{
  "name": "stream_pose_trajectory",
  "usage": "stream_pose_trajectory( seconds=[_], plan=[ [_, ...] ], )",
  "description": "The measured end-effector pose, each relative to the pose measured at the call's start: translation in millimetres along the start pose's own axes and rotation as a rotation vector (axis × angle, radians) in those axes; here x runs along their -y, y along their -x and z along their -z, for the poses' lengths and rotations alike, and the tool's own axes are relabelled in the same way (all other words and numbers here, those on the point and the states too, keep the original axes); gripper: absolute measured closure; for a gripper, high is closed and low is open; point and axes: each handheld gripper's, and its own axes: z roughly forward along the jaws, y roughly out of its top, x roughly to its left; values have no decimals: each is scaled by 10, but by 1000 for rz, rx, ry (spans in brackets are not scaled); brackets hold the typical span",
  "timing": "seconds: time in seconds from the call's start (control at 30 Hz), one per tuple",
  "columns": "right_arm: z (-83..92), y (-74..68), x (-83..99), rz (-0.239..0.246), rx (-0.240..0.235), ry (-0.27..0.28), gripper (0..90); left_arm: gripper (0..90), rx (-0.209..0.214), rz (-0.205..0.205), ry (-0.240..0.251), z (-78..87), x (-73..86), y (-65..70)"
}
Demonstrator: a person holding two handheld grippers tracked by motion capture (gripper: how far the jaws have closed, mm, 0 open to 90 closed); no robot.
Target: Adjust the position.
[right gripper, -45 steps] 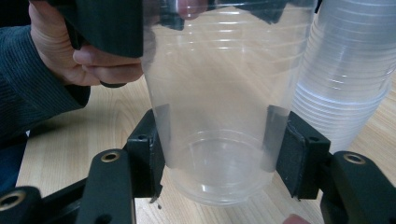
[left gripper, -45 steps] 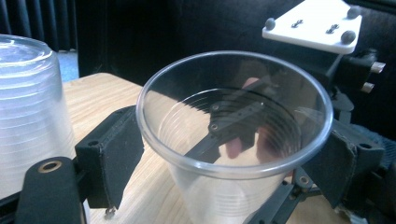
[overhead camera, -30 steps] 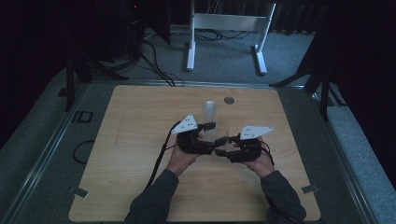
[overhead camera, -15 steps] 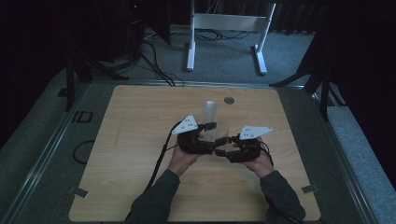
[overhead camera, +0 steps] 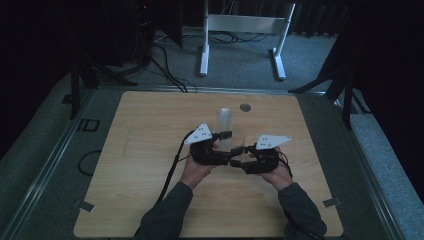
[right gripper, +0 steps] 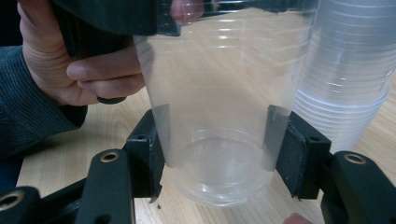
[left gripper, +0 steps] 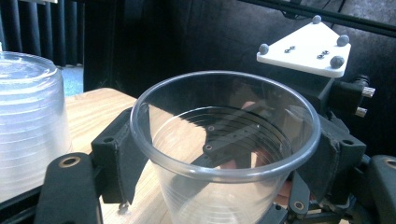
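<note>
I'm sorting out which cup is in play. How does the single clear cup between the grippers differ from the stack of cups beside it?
The single clear cup stands mouth up; the stack of cups stands mouth down on the table.
The single cup is one thin wall; the stack shows many nested rims.
The right gripper clamps the single cup near its base and the left gripper's jaws flank its rim, having just been closing; the stack stands free.
Both are transparent ribbed plastic.

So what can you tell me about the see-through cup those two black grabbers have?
The clear plastic cup looks thin, with faint rings around its wall and a rolled rim. It is empty and upright, just above the wooden table. The right gripper pinches it near the bottom. The left gripper, whose jaws have just been closing, sits around the rim. A stack of cups stands beside it.
</note>
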Motion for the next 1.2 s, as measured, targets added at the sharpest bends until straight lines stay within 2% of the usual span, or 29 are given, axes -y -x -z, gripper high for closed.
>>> stream_pose_trajectory(
  seconds=[0.4, 0.6, 1.2],
  plan=[
    [9, 13, -9, -8, 20, -2, 307, 272, -12, -10, -7, 1, 2, -4],
    [37, 26, 4, -20, 36, -8, 211, 273, -28, -18, -16, 1, 5, -6],
    [183, 49, 33, -34, 86, 5, 185, 273, -57, -39, -14, 4, -7, -5]
  ],
)
